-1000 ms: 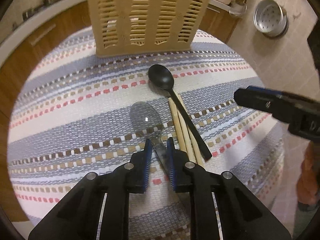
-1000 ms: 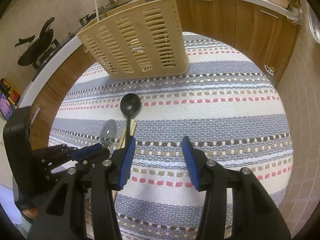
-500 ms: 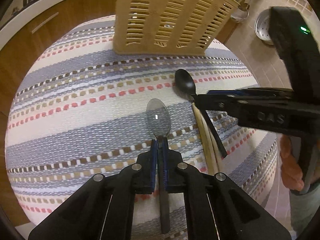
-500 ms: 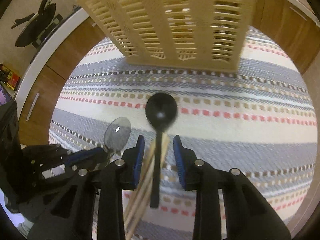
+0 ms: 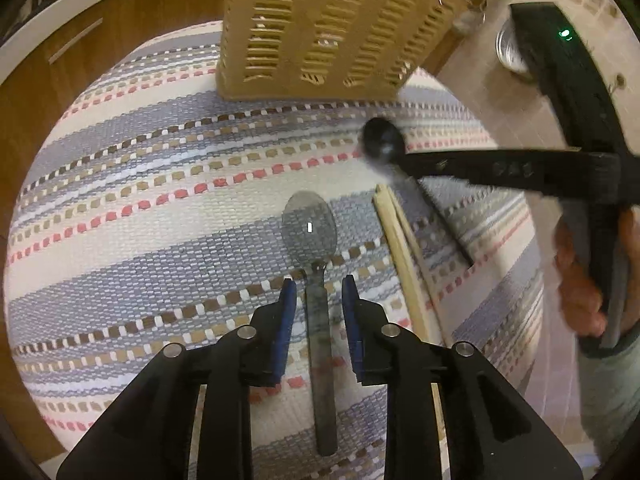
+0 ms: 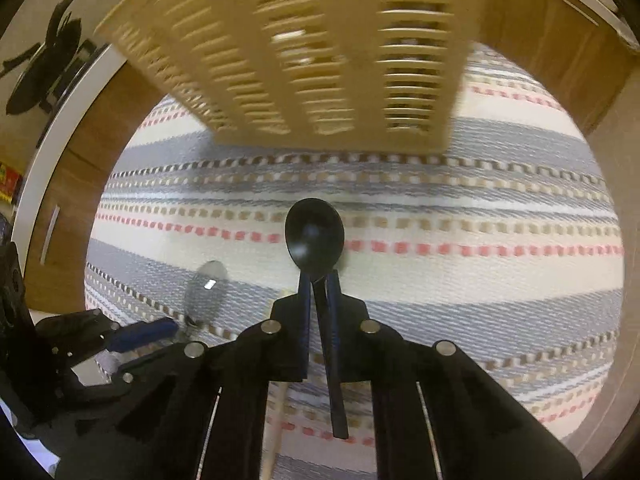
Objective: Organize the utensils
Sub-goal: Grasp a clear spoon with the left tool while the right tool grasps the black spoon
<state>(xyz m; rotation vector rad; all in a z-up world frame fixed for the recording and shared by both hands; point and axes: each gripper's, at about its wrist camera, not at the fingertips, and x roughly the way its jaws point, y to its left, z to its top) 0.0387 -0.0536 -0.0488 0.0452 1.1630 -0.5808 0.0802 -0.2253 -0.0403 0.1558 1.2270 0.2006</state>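
A metal spoon [image 5: 310, 236] lies on the striped cloth, its handle running between the open fingers of my left gripper [image 5: 318, 286], which do not touch it. It also shows in the right wrist view [image 6: 206, 288]. My right gripper [image 6: 319, 280] is shut on the neck of a black spoon [image 6: 315, 234] and holds it above the cloth; the same spoon [image 5: 382, 144] shows blurred in the left wrist view. Wooden chopsticks [image 5: 402, 256] lie on the cloth to the right of the metal spoon. A tan slotted utensil basket [image 5: 328, 28] stands at the far side of the table [image 6: 316, 48].
The round table with its striped cloth [image 5: 140, 184] drops off at the edges near wooden cabinets [image 5: 60, 64]. A metal strainer [image 5: 510, 50] sits on the tiled floor at the right. A black pan [image 6: 36, 72] rests on the counter at the far left.
My left gripper has opened and let go of the metal spoon, which now lies on the cloth. My right gripper has shut on the black spoon and lifted it off the chopsticks, toward the basket.
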